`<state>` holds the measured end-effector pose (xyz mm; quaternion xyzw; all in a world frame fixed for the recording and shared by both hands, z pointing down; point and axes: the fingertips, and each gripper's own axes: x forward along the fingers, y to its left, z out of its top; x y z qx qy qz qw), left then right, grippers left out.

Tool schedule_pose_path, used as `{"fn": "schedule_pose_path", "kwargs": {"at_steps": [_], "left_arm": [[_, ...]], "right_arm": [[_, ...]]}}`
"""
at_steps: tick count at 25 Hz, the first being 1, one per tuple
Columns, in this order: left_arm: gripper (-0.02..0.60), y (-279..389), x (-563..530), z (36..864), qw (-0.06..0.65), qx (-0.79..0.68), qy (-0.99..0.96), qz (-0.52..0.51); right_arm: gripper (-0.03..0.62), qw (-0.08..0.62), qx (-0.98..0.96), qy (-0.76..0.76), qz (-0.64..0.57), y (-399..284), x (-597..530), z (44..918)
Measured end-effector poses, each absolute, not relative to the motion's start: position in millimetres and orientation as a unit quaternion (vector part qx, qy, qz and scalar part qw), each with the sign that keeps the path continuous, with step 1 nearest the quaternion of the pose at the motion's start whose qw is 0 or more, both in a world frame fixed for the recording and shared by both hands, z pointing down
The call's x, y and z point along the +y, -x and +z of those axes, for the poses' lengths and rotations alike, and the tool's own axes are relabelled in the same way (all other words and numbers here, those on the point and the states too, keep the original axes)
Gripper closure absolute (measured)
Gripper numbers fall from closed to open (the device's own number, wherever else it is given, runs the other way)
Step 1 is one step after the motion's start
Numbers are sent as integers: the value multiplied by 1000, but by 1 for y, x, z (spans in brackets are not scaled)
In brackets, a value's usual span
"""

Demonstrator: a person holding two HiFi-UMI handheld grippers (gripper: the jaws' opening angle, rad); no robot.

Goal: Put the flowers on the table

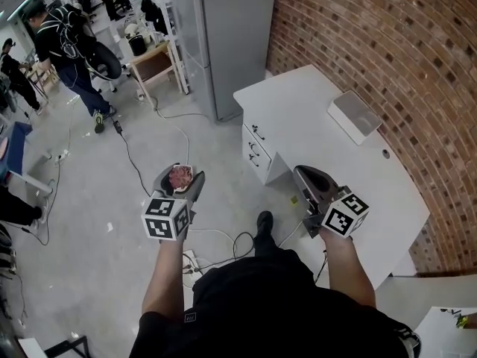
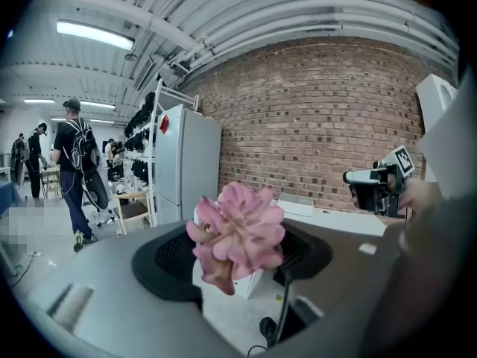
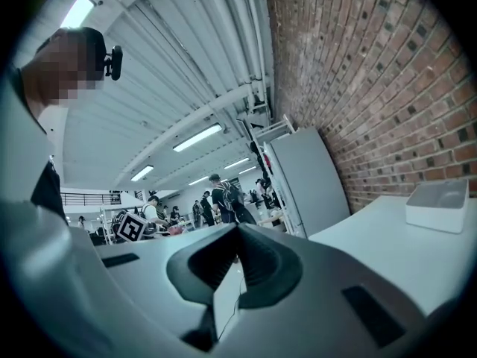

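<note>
A pink flower sits between the jaws of my left gripper, held over the floor to the left of the white table. In the left gripper view the flower fills the gap, and the left gripper is shut on it. My right gripper hangs by the table's near edge, jaws together and holding nothing. In its own view the right gripper is shut, with the tabletop to the right.
A white box lies on the table by the brick wall. A tall grey cabinet stands beyond the table's far end. Cables trail over the floor, and people stand at the far left.
</note>
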<state>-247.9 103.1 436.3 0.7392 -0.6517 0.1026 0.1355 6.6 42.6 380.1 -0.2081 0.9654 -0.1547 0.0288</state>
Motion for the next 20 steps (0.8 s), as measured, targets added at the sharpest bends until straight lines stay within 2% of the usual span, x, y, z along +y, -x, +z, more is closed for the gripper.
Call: {"fn": "schedule_pose_path", "kwargs": {"at_steps": [20], "left_arm": [[281,239,-136,467,173,-624,-748,146]], "right_arm": [[586,12,952,213,-219,4,-194,432]]}}
